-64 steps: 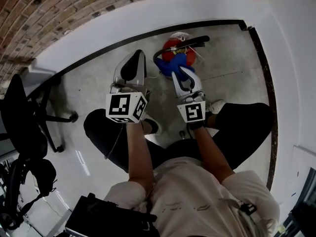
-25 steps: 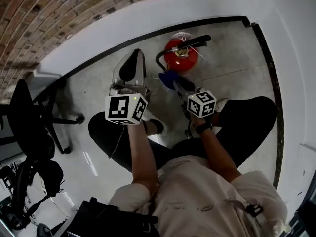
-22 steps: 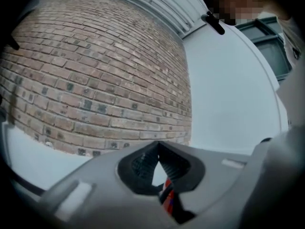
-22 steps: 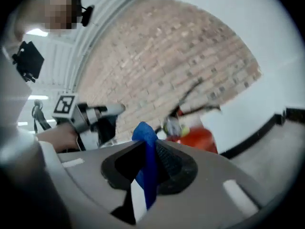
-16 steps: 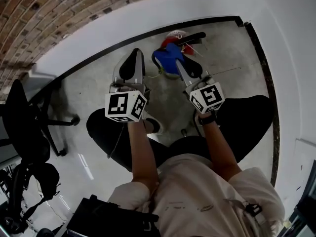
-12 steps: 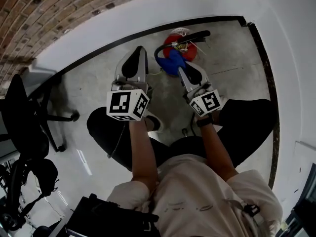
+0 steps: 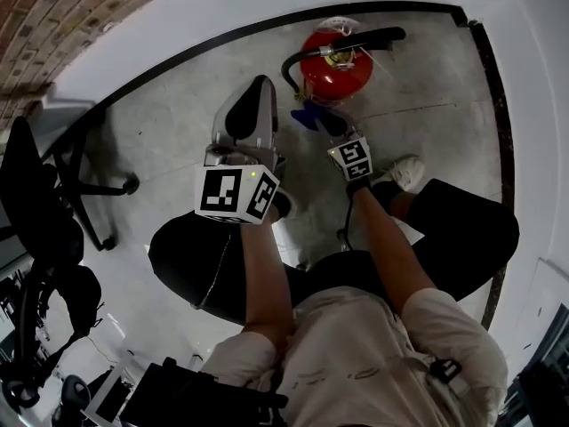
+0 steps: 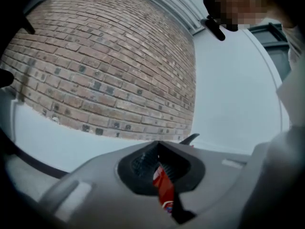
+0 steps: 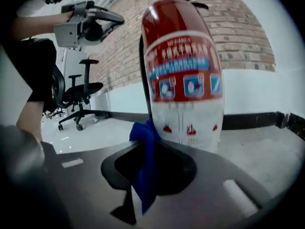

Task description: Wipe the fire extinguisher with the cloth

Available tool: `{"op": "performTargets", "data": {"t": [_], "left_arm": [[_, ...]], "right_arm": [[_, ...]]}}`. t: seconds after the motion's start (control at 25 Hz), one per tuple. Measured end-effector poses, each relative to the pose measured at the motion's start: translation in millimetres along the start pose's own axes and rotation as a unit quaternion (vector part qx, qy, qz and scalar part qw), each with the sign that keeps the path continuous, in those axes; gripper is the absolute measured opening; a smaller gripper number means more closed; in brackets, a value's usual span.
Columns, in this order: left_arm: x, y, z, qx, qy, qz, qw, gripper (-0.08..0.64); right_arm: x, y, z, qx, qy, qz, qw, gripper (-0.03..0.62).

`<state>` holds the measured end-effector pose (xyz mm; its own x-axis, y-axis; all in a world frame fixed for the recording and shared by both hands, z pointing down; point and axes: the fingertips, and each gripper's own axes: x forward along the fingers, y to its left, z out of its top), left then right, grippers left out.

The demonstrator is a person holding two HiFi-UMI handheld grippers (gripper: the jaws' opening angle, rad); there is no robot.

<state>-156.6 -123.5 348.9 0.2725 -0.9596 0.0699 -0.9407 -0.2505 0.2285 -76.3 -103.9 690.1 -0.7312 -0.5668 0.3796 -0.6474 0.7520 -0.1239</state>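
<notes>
A red fire extinguisher [image 7: 333, 65] stands on the floor by the wall, its black lever and hose on top. In the right gripper view its body [image 9: 183, 70] fills the middle, with a printed label. My right gripper [image 7: 320, 118] is shut on a blue cloth [image 7: 307, 114], and the cloth [image 9: 145, 161] sits low against the near side of the cylinder. My left gripper [image 7: 258, 85] hangs in the air to the left of the extinguisher, apart from it, jaws shut with nothing in them. A strip of the extinguisher [image 8: 163, 192] shows through the gap behind its jaws.
A white wall with a black skirting [image 7: 178, 65] curves behind the extinguisher, with brick [image 8: 105, 70] above it. A black office chair [image 7: 53, 203] stands at the left. The person's legs and a white shoe [image 7: 404, 172] are beside the right gripper.
The right gripper has carried the blue cloth from the top of the extinguisher down to its lower near side. The left gripper has stayed raised at the left.
</notes>
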Motion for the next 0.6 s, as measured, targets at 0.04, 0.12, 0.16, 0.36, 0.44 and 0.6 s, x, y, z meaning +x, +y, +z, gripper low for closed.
{"op": "performTargets", "data": {"t": [0.04,0.12,0.16,0.36,0.44,0.6], "left_arm": [[-2.0,2.3,-7.6,0.001,0.010,0.005,0.9999,0.000],[-6.0,9.8,-23.0,0.000,0.025,0.016,0.9996,0.000],[-7.1,14.1,-29.6,-0.001,0.031,0.022,0.9993,0.000],[-4.7,25.1,-45.3,0.004,0.050,0.031,0.9983,0.000],[-0.3,27.2,-43.8,0.007,0.051,0.032,0.9982,0.000],[11.8,28.6,-39.3,0.012,0.049,0.027,0.9984,0.000]], "right_arm": [[6.8,0.9,-13.5,-0.001,0.014,0.006,1.000,0.063],[17.4,4.4,-31.9,-0.012,0.038,0.018,0.999,0.060],[22.5,2.4,-43.6,-0.018,0.054,0.019,0.998,0.061],[33.1,-23.1,-109.8,0.004,0.147,-0.001,0.989,0.061],[33.6,-28.4,-125.0,0.001,0.178,0.004,0.984,0.061],[40.3,-27.6,-131.3,0.014,0.205,0.019,0.978,0.063]]}}
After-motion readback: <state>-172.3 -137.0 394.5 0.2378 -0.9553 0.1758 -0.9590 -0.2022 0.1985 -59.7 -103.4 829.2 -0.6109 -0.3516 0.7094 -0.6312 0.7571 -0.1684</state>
